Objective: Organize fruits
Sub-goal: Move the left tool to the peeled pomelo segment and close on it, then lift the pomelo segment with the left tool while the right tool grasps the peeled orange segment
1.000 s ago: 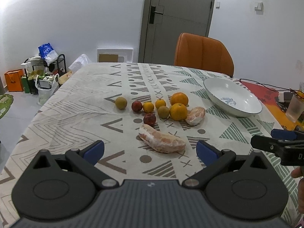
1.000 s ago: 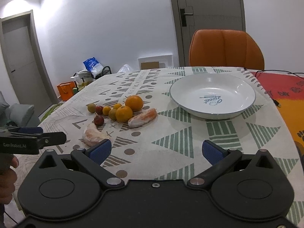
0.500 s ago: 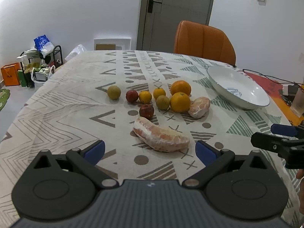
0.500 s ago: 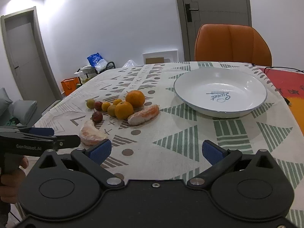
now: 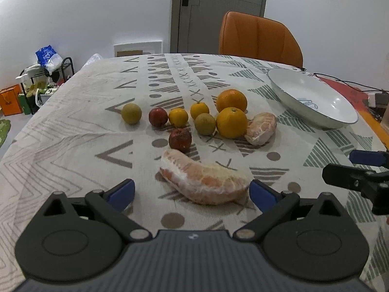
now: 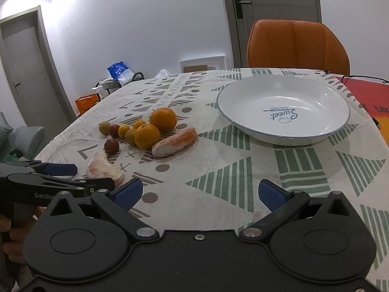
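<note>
**Both claws spread over the fruit desk**

Left wrist: my left claw gapes around the near pomelo segment, without contact; oranges cluster beyond.

Right wrist: my right claw stands wide, holding nothing; white bowl lies ahead on the desk.

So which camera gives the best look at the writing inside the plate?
The right wrist view. There the plate faces the camera and its blue lettering shows in full. In the left wrist view the plate sits at the far right, foreshortened, with only a small part of the print visible.
</note>
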### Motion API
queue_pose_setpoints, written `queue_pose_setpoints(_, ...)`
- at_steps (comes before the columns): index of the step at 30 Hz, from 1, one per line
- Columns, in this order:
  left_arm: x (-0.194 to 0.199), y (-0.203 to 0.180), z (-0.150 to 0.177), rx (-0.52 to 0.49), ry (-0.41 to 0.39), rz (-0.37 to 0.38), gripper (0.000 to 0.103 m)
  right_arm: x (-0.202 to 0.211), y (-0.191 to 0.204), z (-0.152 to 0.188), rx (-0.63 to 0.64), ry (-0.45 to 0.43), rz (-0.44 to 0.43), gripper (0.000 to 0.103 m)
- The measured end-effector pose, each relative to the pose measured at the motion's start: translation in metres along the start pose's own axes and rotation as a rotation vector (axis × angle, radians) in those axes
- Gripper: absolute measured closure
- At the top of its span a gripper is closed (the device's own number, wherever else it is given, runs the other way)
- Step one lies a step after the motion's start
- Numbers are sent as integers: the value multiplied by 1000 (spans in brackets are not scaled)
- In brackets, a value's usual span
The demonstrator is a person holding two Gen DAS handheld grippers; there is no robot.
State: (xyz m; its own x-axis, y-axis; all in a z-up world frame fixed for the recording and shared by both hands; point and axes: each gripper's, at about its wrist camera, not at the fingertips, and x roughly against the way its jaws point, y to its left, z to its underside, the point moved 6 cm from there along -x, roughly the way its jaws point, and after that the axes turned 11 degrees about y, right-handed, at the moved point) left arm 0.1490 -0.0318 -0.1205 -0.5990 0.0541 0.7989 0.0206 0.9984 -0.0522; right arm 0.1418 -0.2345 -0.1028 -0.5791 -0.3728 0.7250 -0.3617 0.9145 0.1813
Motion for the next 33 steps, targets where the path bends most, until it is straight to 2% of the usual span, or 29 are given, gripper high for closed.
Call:
queue_pose_setpoints(13,-8,7,-11,-8,-36,-33,15,-21,3,-10,10,23,-25,0)
queue_pose_setpoints(31,2,41,-11,77,-51,-67,17,-41,19,-29,49,27,-50,1)
queue_pose_setpoints(33,4,45,-11,87,-56,-71,17,-44,22,-31,60,25,-47,5)
